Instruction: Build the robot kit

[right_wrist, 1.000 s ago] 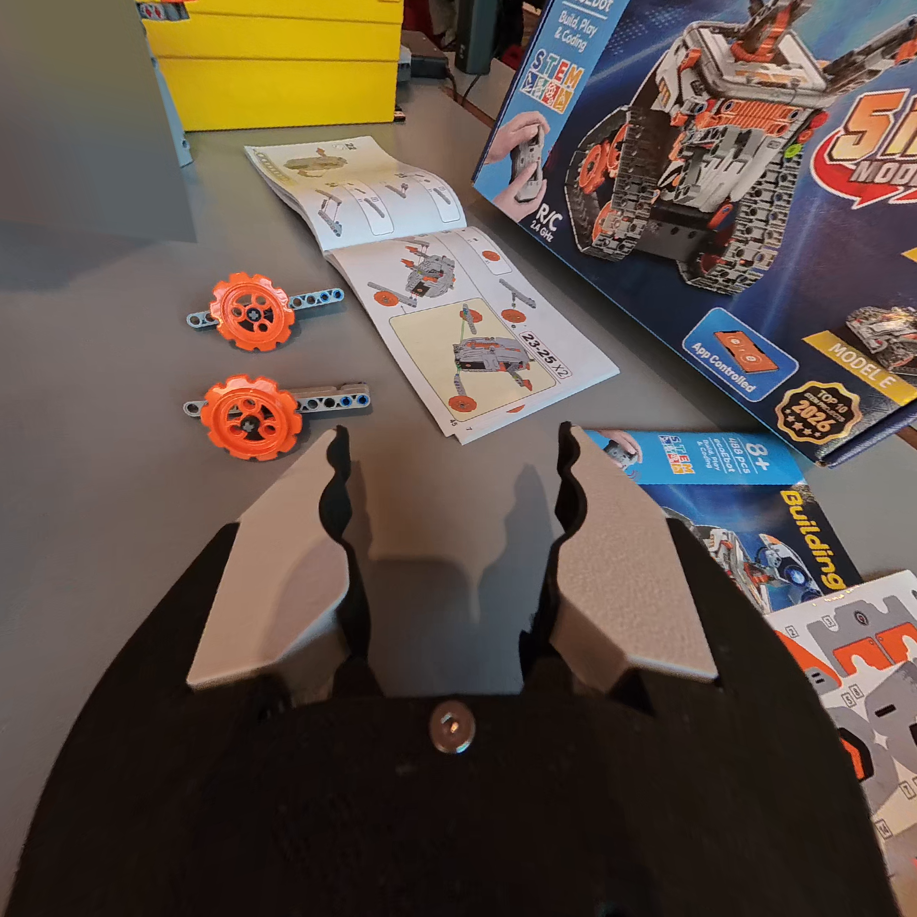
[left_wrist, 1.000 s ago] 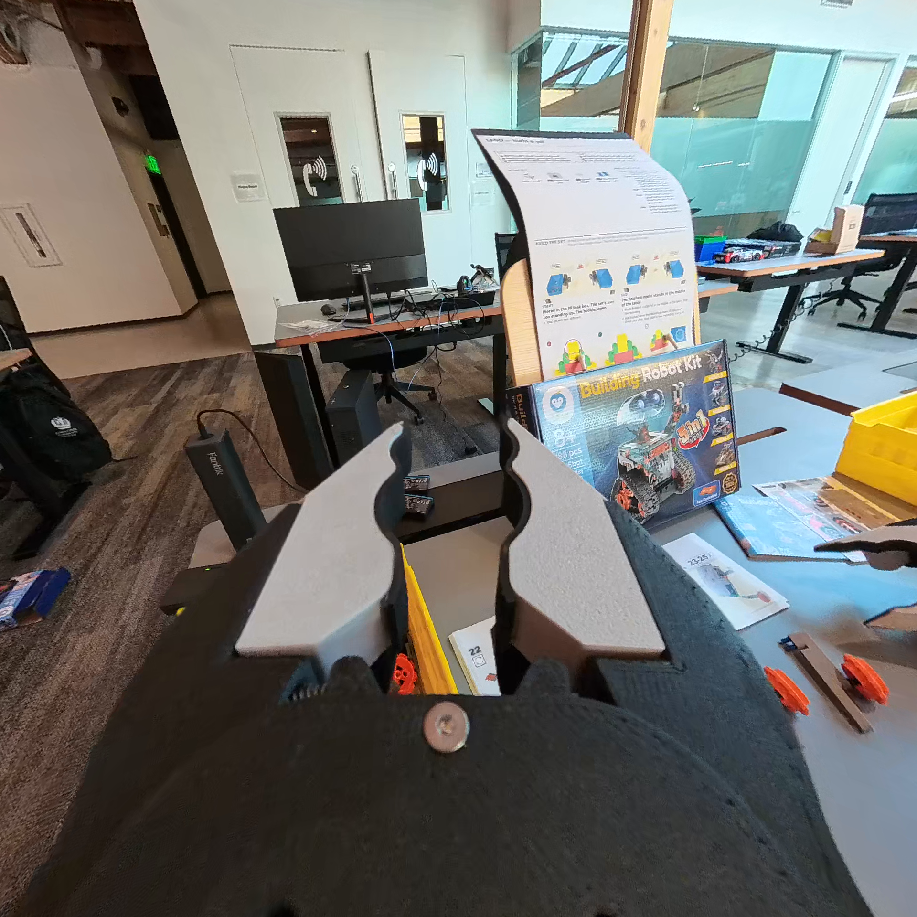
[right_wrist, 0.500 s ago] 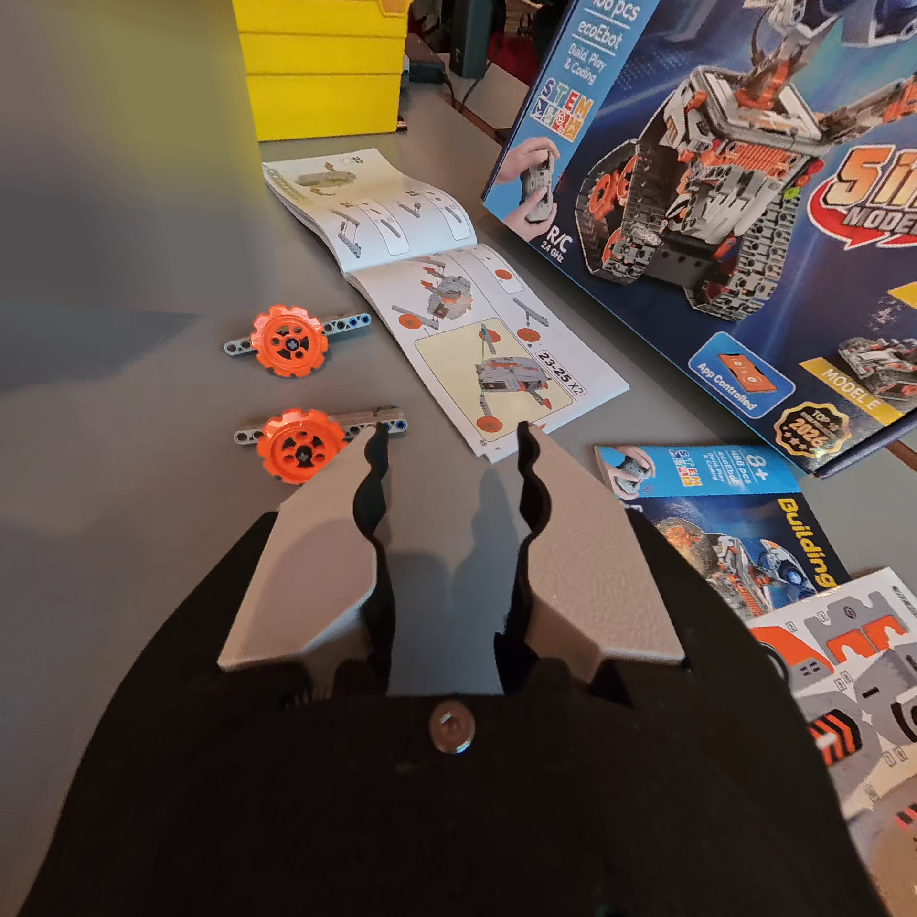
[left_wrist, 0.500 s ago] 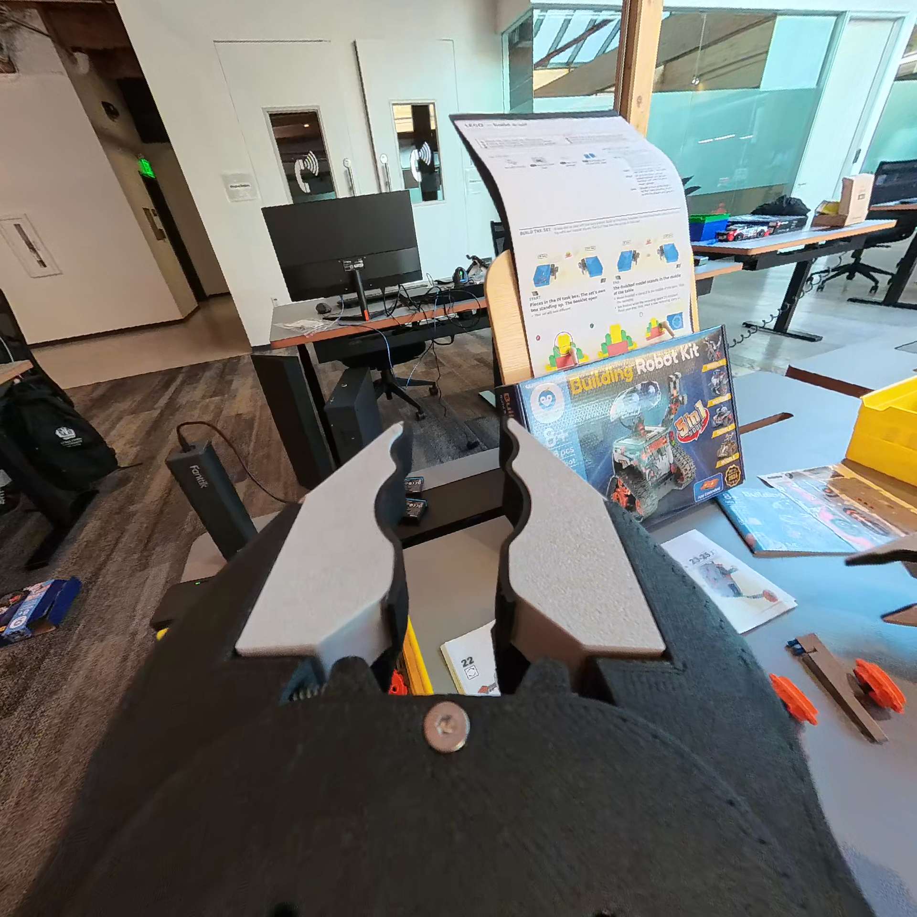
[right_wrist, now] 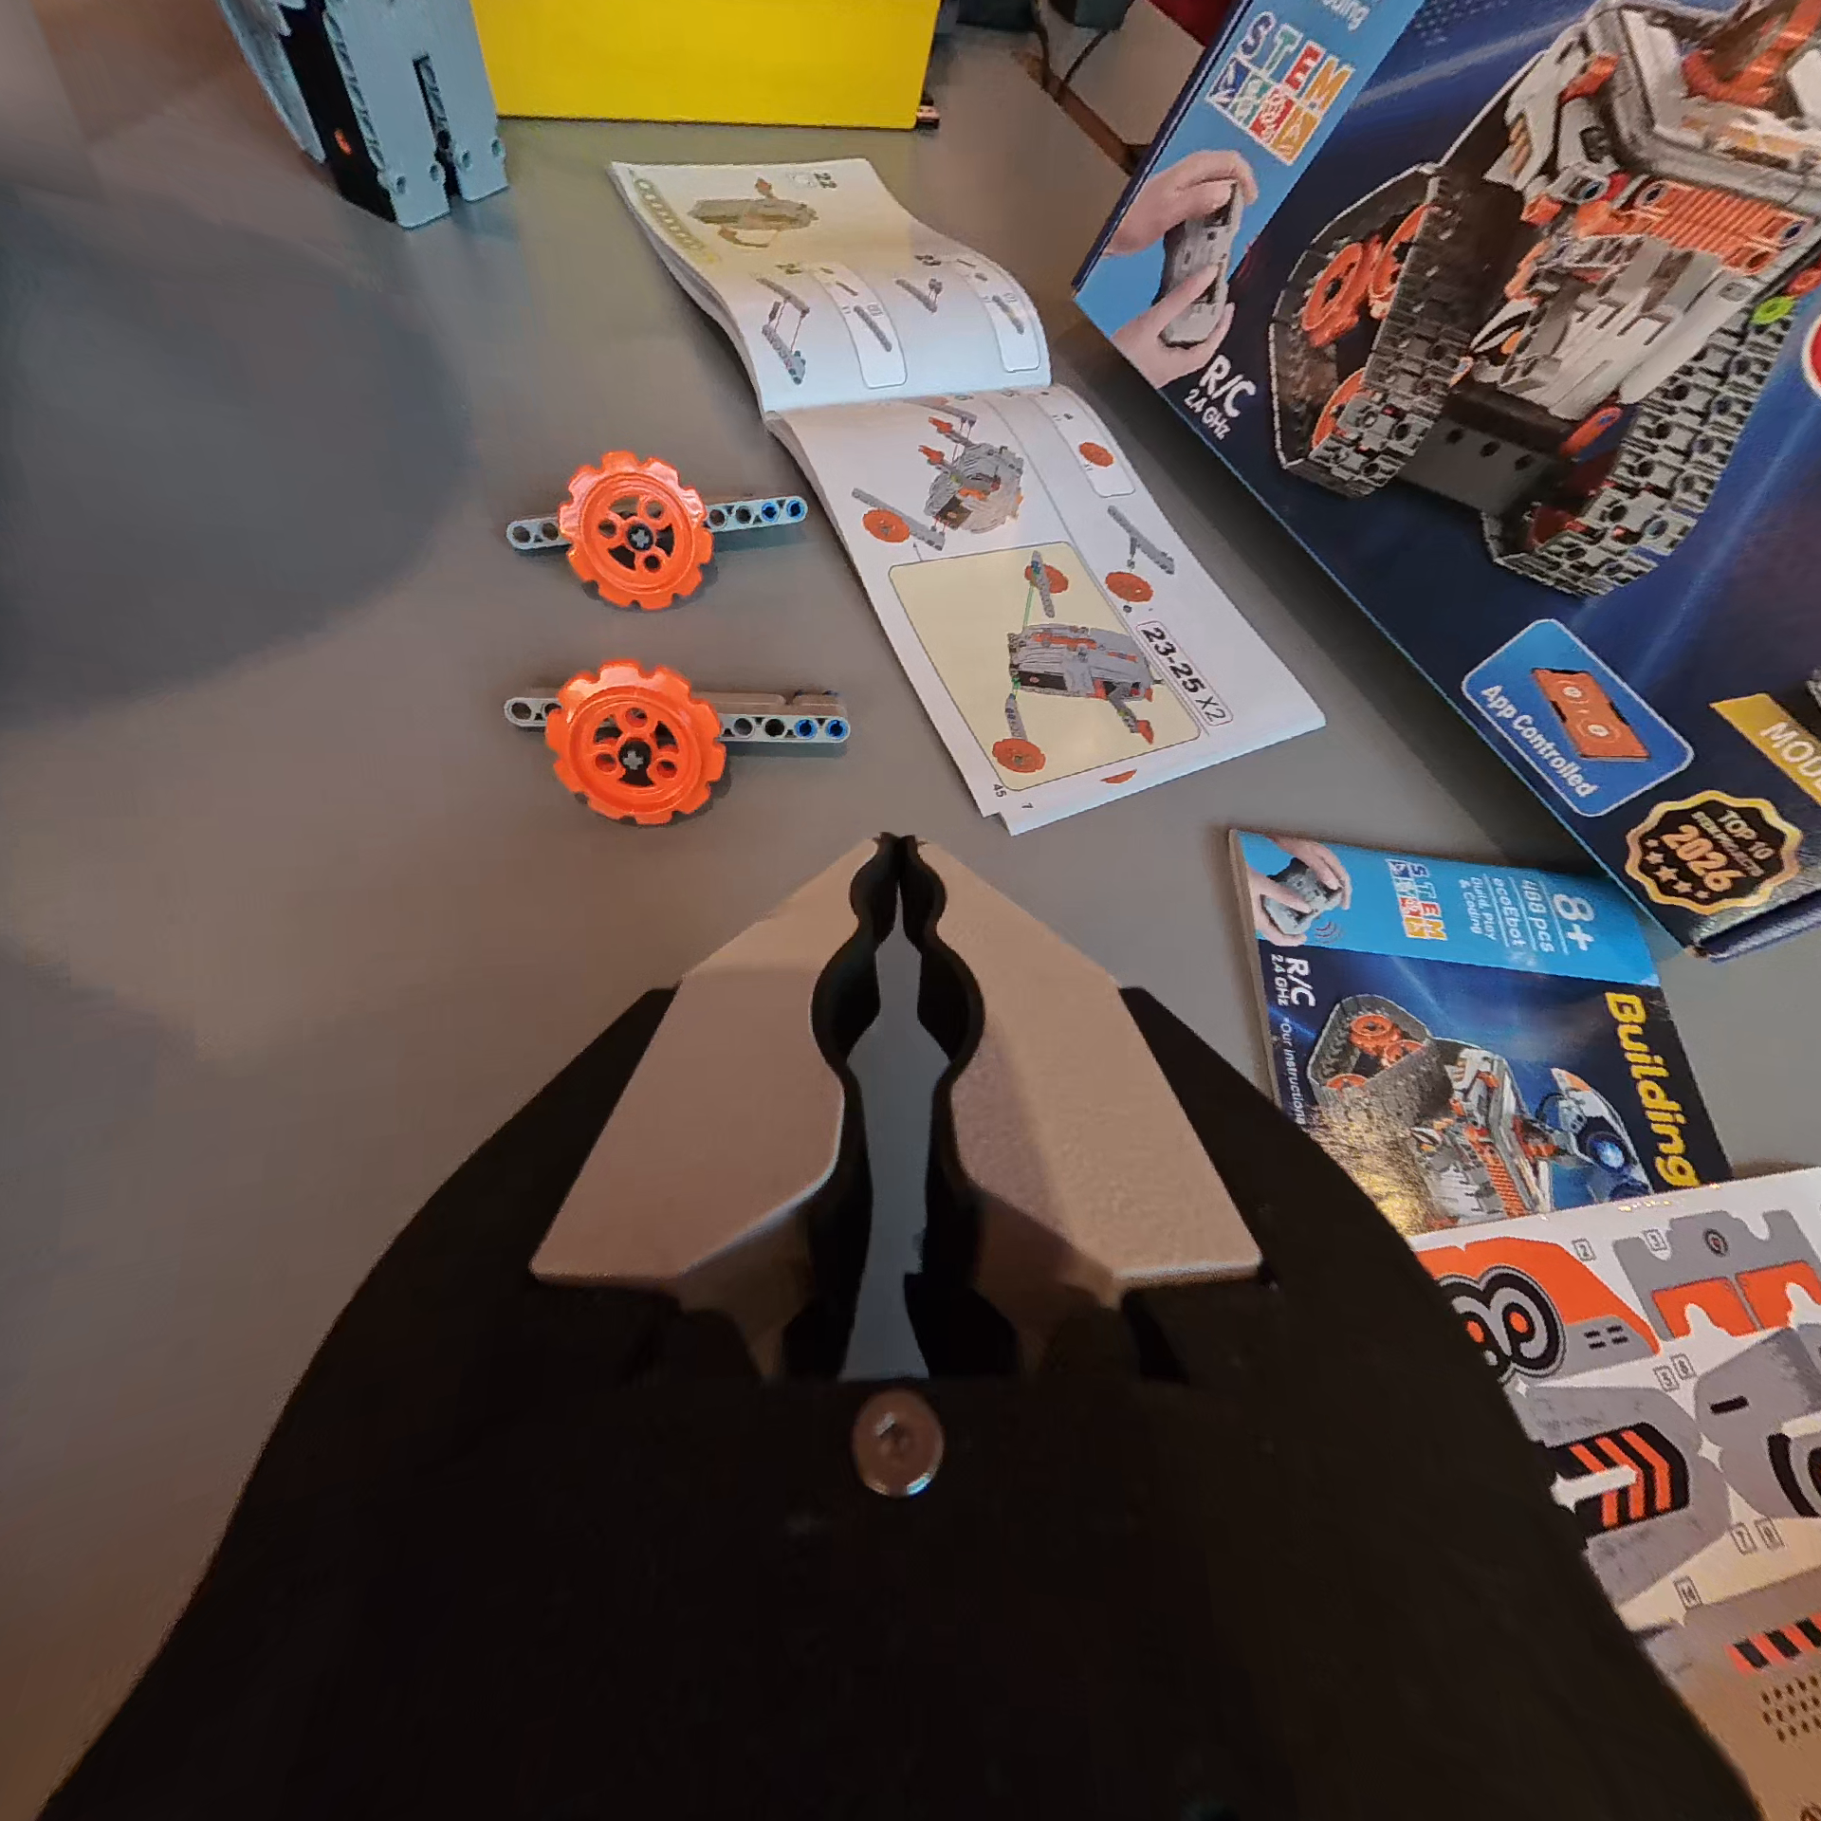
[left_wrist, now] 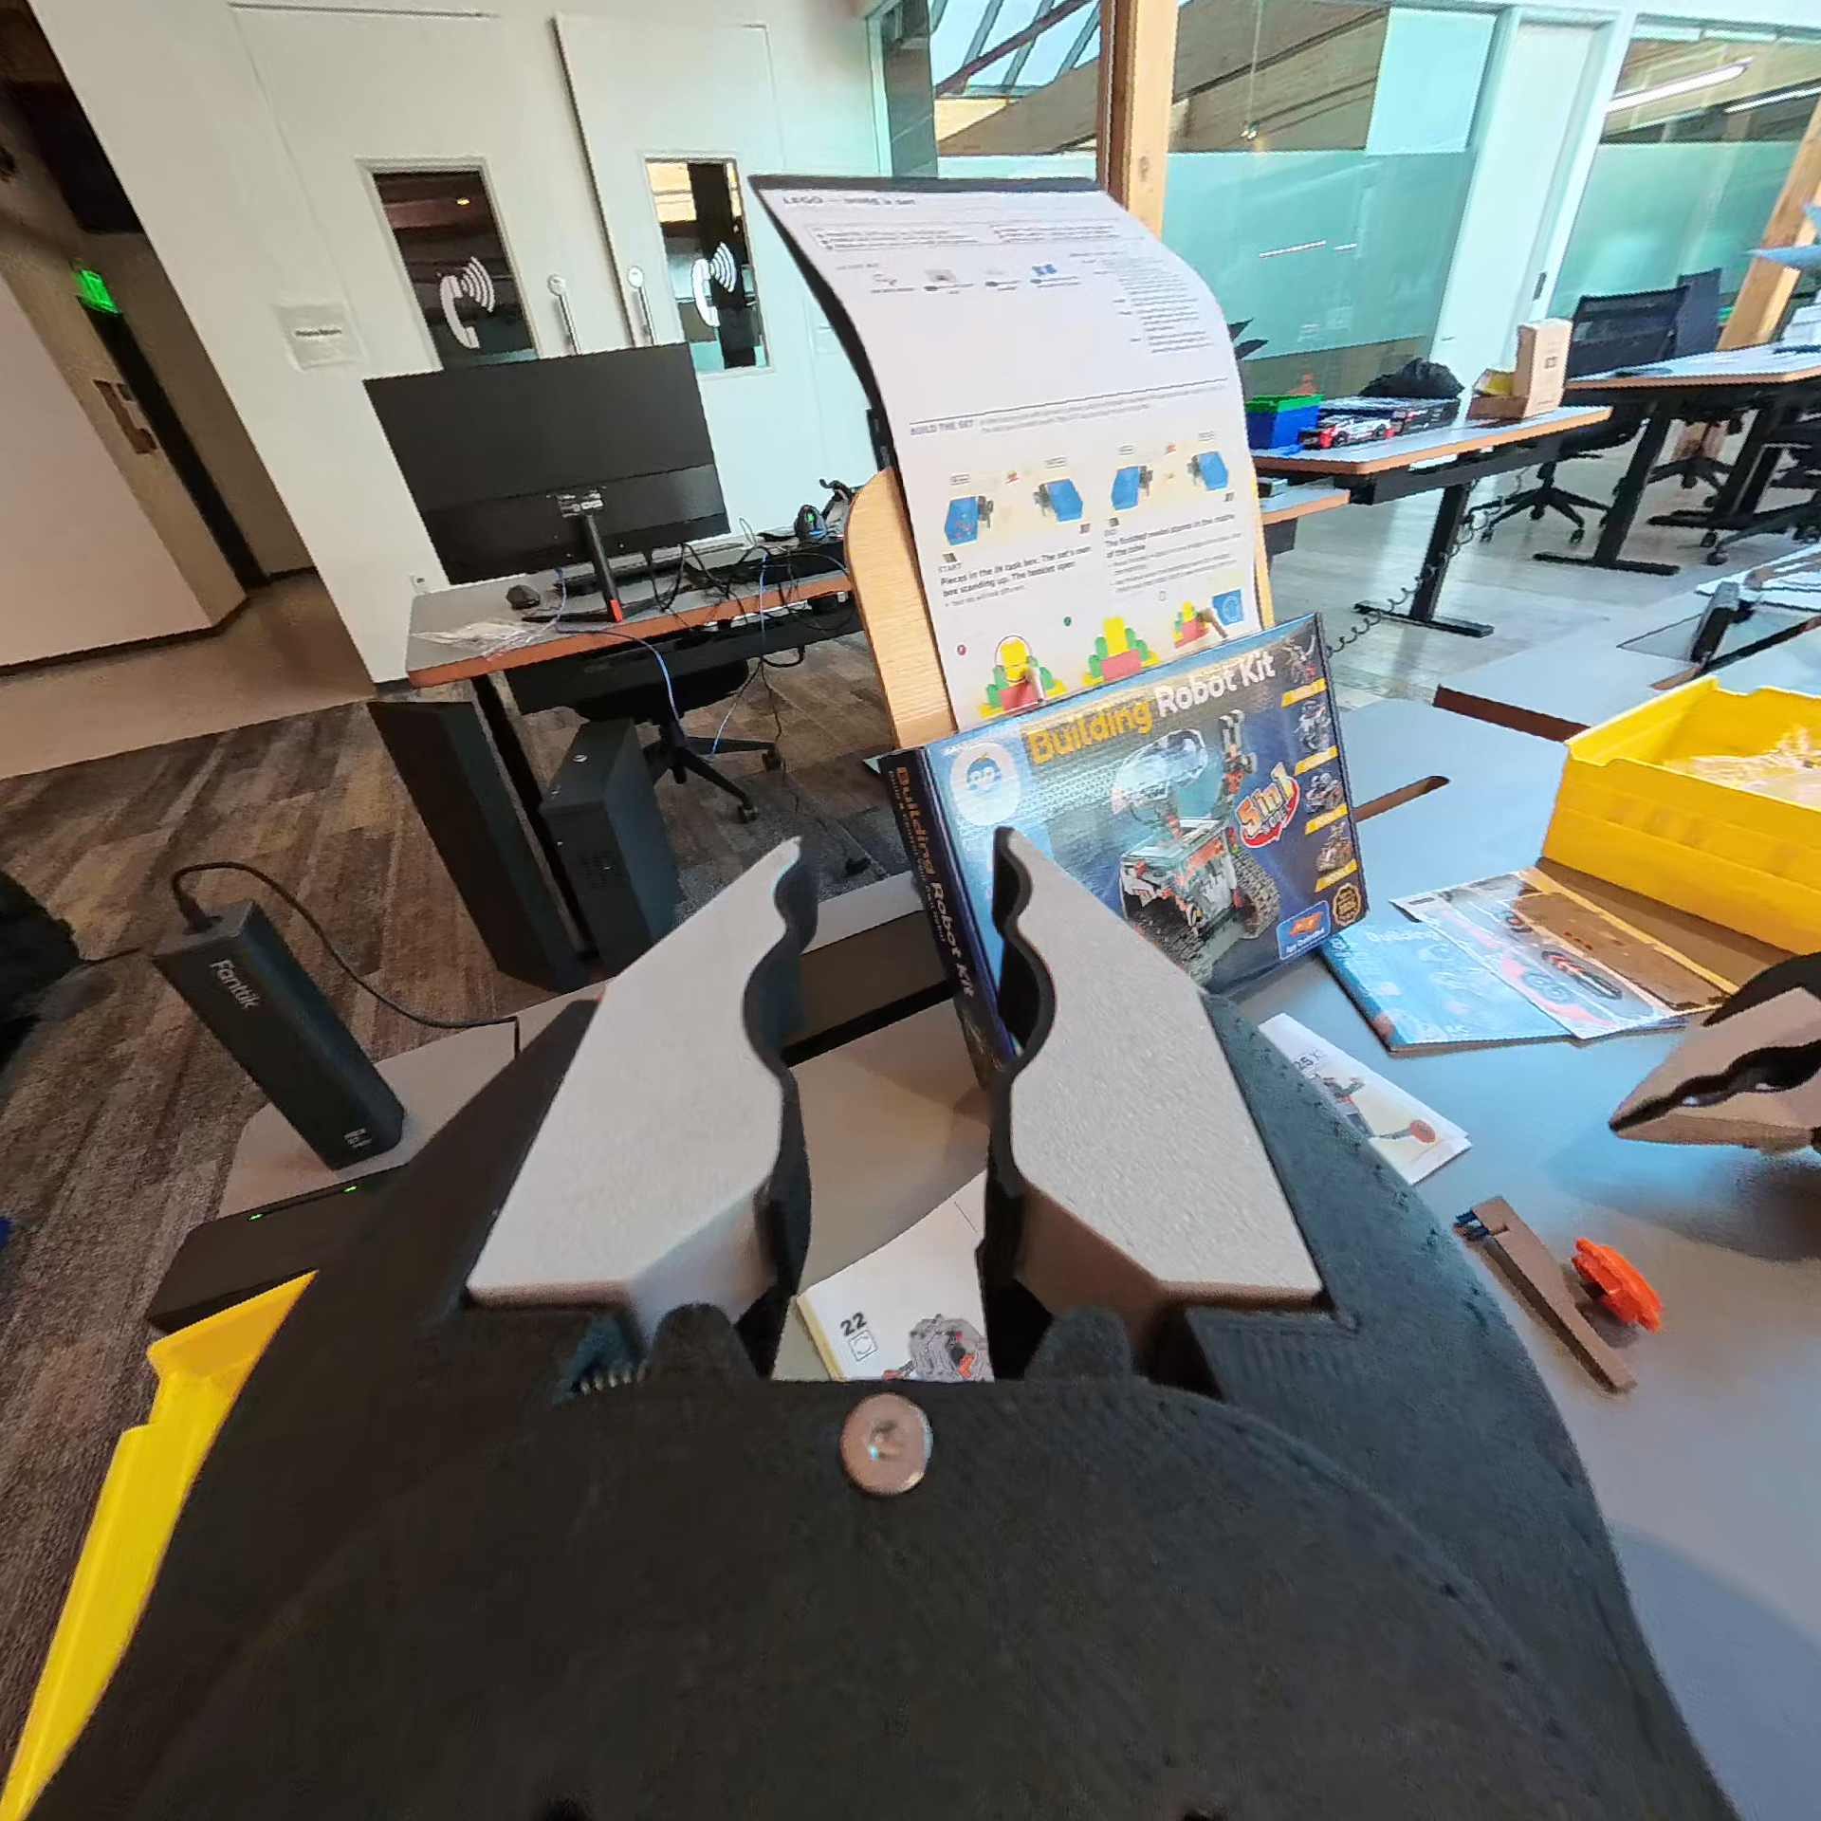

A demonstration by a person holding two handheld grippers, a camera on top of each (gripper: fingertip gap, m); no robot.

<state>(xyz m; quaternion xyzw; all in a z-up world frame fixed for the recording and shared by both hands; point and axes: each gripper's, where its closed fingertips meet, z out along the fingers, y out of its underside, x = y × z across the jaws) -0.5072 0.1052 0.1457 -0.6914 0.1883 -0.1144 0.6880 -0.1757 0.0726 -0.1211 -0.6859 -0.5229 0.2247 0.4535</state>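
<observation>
On the grey table point(right_wrist: 246, 887), far right: big blue toy box point(right_wrist: 1537, 345). Left of it: open booklet point(right_wrist: 966, 473). Near: right gripper point(right_wrist: 899, 845), clenched, empty; two orange gears point(right_wrist: 636, 741) just beyond. Left gripper point(left_wrist: 897, 877): released, empty.

The box point(right_wrist: 1537, 414) and sticker sheet point(right_wrist: 1675, 1429) run off the right edge; the left gripper point(left_wrist: 897, 887) hides most of a booklet point(left_wrist: 887, 1320), perhaps open.

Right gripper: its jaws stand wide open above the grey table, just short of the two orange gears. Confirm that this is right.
Not quite: the right gripper has its jaws shut, tips touching, empty, as the right wrist view shows. It is above the grey table, short of the two orange gears.
</observation>
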